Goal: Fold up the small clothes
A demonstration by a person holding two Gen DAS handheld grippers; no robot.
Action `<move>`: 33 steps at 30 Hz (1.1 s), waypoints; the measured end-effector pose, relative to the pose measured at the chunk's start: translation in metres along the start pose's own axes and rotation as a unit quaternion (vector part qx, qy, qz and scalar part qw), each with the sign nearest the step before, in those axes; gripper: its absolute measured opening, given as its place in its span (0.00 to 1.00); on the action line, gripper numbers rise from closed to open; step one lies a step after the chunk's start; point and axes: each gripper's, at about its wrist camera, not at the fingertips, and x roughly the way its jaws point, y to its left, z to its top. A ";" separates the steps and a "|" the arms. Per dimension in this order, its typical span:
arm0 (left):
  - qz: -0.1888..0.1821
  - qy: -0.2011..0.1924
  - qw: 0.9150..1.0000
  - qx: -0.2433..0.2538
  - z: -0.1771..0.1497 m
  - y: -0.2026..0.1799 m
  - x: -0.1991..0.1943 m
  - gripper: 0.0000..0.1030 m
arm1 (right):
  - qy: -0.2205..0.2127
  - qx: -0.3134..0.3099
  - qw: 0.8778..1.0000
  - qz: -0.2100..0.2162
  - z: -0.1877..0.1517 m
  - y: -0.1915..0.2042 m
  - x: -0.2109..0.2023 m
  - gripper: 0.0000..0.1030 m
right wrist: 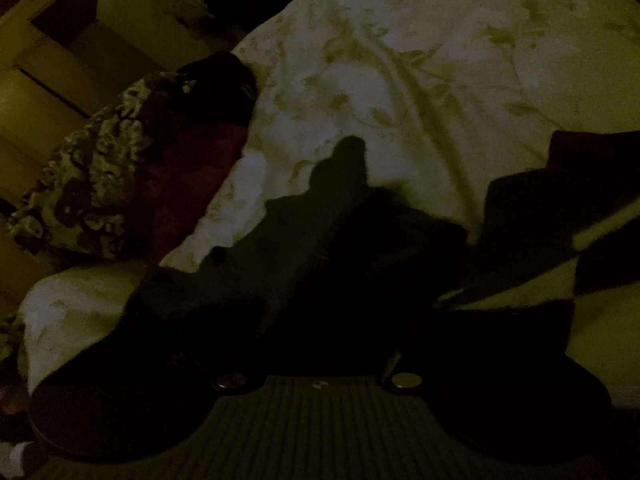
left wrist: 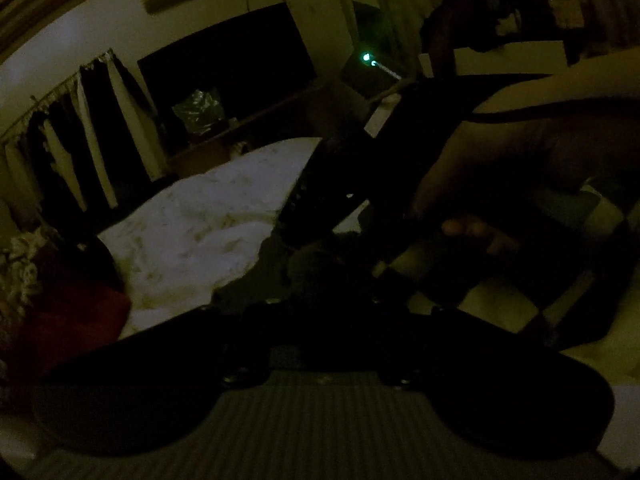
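Dark garment (right wrist: 352,232) on floral sheet (right wrist: 400,60), red pillow (right wrist: 180,184) beside; claw states unclear.

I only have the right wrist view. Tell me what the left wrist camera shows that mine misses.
Observer: A hand grips the handle behind your right claw, above the checkered blanket.
Operator: Describe the background.
Observer: Hanging clothes line a rail along the left wall.
Operator: Report any lights.
Observer: A small green light glows in the dim background.
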 end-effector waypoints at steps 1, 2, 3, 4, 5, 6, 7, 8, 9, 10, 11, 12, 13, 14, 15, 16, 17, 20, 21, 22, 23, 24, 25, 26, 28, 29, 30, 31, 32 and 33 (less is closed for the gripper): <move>-0.004 -0.001 1.000 -0.009 0.001 0.002 -0.002 0.17 | -0.011 0.001 1.000 -0.006 -0.001 0.001 -0.003 0.53; -0.005 -0.003 1.000 -0.016 0.001 0.003 -0.007 0.17 | -0.022 -0.003 1.000 -0.003 -0.001 0.003 -0.008 0.42; -0.003 -0.007 1.000 -0.019 0.001 0.007 -0.006 0.17 | -0.033 -0.009 0.999 0.003 -0.002 0.006 -0.015 0.36; 0.000 -0.012 1.000 -0.026 0.002 0.010 -0.011 0.17 | -0.042 -0.010 0.999 0.008 -0.003 0.011 -0.020 0.34; 0.001 -0.016 0.999 -0.036 0.003 0.015 -0.017 0.17 | -0.053 -0.005 0.998 0.018 -0.003 0.015 -0.024 0.32; 0.002 -0.019 0.999 -0.047 0.002 0.021 -0.026 0.17 | -0.061 0.003 0.998 0.033 -0.003 0.021 -0.027 0.32; 0.001 -0.021 0.998 -0.062 0.002 0.032 -0.034 0.17 | -0.066 0.011 0.997 0.049 -0.003 0.027 -0.029 0.31; 0.001 -0.023 0.997 -0.078 0.001 0.042 -0.041 0.17 | -0.072 0.015 0.995 0.065 -0.002 0.037 -0.030 0.31; 0.002 -0.022 0.995 -0.097 0.000 0.055 -0.048 0.17 | -0.076 0.014 0.994 0.079 -0.001 0.047 -0.029 0.31; 0.005 -0.020 0.992 -0.125 -0.003 0.073 -0.057 0.17 | -0.076 0.011 0.993 0.094 0.000 0.060 -0.026 0.31; 0.007 -0.019 0.989 -0.149 -0.007 0.088 -0.064 0.17 | -0.074 0.007 0.991 0.109 0.000 0.075 -0.021 0.31; 0.011 -0.016 0.984 -0.175 -0.012 0.105 -0.072 0.17 | -0.070 0.000 0.990 0.122 0.001 0.090 -0.014 0.31; 0.015 -0.011 0.980 -0.200 -0.019 0.125 -0.081 0.17 | -0.063 -0.009 0.989 0.135 0.001 0.107 -0.004 0.31; 0.020 -0.004 0.974 -0.224 -0.028 0.146 -0.089 0.17 | -0.054 -0.019 0.988 0.144 0.000 0.124 0.007 0.31; 0.028 0.003 0.969 -0.245 -0.036 0.164 -0.098 0.17 | -0.046 -0.027 0.987 0.152 -0.002 0.141 0.021 0.31; 0.037 0.012 0.963 -0.268 -0.048 0.185 -0.106 0.17 | -0.036 -0.035 0.986 0.159 -0.004 0.158 0.036 0.31; 0.044 0.023 0.957 -0.284 -0.060 0.202 -0.112 0.17 | -0.028 -0.040 0.985 0.165 -0.006 0.171 0.049 0.31; 0.067 0.060 0.929 -0.360 -0.107 0.250 -0.122 0.17 | 0.001 -0.058 0.984 0.171 -0.020 0.212 0.097 0.31; 0.070 0.075 0.918 -0.383 -0.122 0.261 -0.121 0.18 | 0.011 -0.064 0.984 0.165 -0.027 0.223 0.113 0.30; 0.071 0.093 0.902 -0.416 -0.142 0.273 -0.120 0.18 | 0.018 -0.067 0.985 0.159 -0.035 0.230 0.129 0.24; 0.073 0.103 0.889 -0.439 -0.158 0.281 -0.119 0.19 | 0.023 -0.064 0.985 0.160 -0.043 0.236 0.141 0.14; 0.078 0.111 0.881 -0.453 -0.170 0.286 -0.119 0.21 | 0.029 -0.062 0.985 0.160 -0.050 0.243 0.155 0.14; 0.084 0.114 0.878 -0.457 -0.180 0.287 -0.119 0.23 | 0.030 -0.067 0.986 0.152 -0.056 0.249 0.167 0.14; 0.087 0.112 0.879 -0.456 -0.184 0.288 -0.121 0.28 | 0.034 -0.082 0.986 0.143 -0.064 0.253 0.174 0.15; 0.101 0.111 0.882 -0.446 -0.181 0.288 -0.126 0.37 | 0.037 -0.119 0.985 0.117 -0.078 0.264 0.192 0.28; 0.113 0.111 0.887 -0.435 -0.179 0.288 -0.129 0.45 | 0.032 -0.119 0.985 0.118 -0.084 0.264 0.194 0.39; 0.128 0.111 0.890 -0.423 -0.177 0.289 -0.133 0.47 | 0.026 -0.113 0.985 0.129 -0.089 0.263 0.194 0.61; 0.135 0.109 0.892 -0.416 -0.174 0.289 -0.138 0.52 | 0.019 -0.110 0.984 0.141 -0.090 0.260 0.188 0.72; 0.137 0.106 0.892 -0.417 -0.171 0.292 -0.145 0.54 | 0.004 -0.109 0.983 0.149 -0.090 0.257 0.177 0.91; 0.134 0.099 0.890 -0.425 -0.169 0.294 -0.151 0.54 | -0.018 -0.114 0.982 0.147 -0.089 0.257 0.164 1.00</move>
